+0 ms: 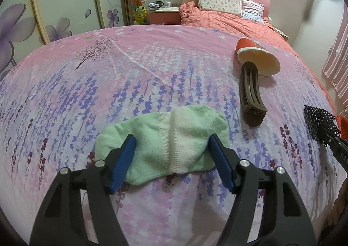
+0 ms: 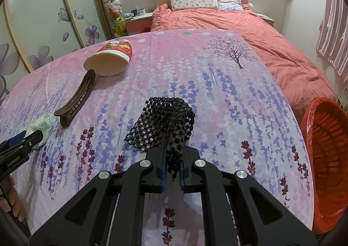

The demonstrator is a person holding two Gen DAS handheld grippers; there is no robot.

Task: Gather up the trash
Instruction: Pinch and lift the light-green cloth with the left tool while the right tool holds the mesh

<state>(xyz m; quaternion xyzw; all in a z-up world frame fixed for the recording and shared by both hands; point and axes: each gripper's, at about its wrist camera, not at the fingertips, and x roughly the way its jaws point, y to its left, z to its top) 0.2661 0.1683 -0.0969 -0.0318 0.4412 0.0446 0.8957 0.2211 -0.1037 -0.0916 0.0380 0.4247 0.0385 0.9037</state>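
On the flowered pink sheet lie one fluffy green sock straddled by the left gripper's parted jaws, one brown hair clip, one red slipper, and one black mesh strip clamped in the right gripper.

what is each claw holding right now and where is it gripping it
The right claw is shut on the black mesh mat, pinching a bunched edge. The left claw straddles the green towel; whether it grips cannot be told.
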